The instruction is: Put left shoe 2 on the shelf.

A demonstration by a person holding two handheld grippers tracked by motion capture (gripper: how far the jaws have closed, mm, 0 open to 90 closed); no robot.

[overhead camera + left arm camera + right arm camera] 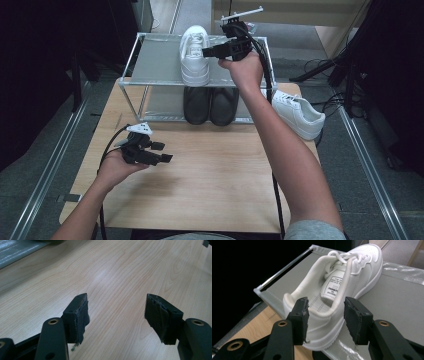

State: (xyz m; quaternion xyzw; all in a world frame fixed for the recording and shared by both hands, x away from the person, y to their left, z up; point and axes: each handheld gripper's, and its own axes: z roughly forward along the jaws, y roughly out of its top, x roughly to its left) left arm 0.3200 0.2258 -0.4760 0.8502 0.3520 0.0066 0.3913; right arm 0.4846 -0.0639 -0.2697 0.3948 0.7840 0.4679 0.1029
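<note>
On rack top shelf [155, 60], white sneaker [195, 52]: light, soft collar, stiff sole. Right hand-held gripper [206, 51] at its 3 o'clock, jaws apart, nothing held; grip heel collar. Left hand-held gripper [162, 151] wide, empty.

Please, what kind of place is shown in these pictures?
Probably a lab or studio set up for recording shoe-tidying, not a home. A small shoe rack stands on a wooden table, metal floor rails run alongside, cables lie on the grey floor, and the surroundings are dark.
</note>
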